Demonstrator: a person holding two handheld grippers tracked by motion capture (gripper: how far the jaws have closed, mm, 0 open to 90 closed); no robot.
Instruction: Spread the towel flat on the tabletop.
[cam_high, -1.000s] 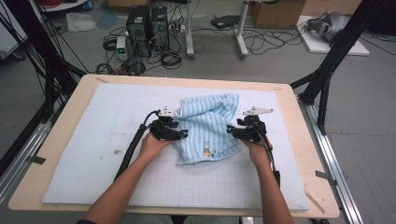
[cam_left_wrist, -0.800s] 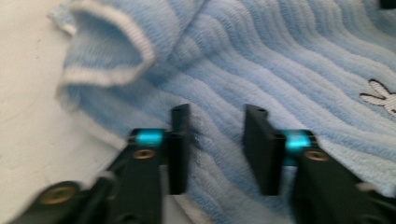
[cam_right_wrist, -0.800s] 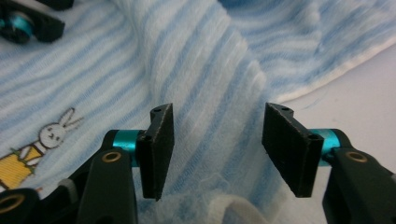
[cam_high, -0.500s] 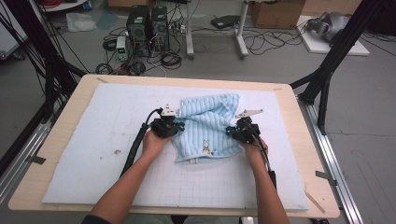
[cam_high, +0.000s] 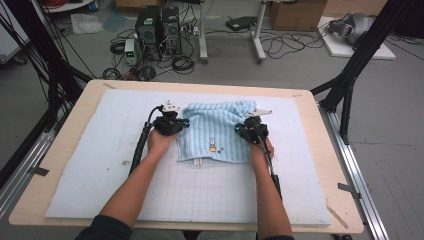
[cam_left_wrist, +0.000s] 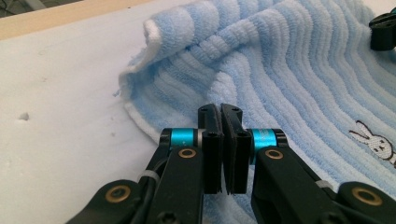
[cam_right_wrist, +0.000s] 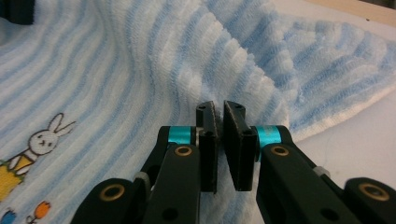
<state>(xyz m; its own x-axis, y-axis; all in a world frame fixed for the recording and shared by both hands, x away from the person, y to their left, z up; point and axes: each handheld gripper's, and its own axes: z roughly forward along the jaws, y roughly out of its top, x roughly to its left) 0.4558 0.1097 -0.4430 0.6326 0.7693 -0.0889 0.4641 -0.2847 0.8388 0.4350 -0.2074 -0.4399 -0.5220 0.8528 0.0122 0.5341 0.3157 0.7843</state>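
Observation:
A light blue striped towel (cam_high: 215, 135) with a small rabbit picture (cam_high: 212, 145) lies on the white mat, flat near me and rumpled along its far edge. My left gripper (cam_high: 182, 122) sits at the towel's left edge. In the left gripper view its jaws (cam_left_wrist: 220, 109) press together on the towel (cam_left_wrist: 289, 70). My right gripper (cam_high: 240, 129) is at the towel's right edge. In the right gripper view its jaws (cam_right_wrist: 217, 106) stand nearly closed on a raised fold of the towel (cam_right_wrist: 140, 70). The rabbit (cam_right_wrist: 44, 135) lies left of them.
A white foam mat (cam_high: 90, 150) covers most of the wooden table (cam_high: 345, 200). Black frame legs (cam_high: 350, 80) stand by the right corner. Computer boxes (cam_high: 157, 25) and cables sit on the floor behind the table.
Both grippers have drawn the towel toward the person. It now lies flatter and squarer, with the rabbit facing up. The right gripper has moved slightly nearer the towel's lower right side.

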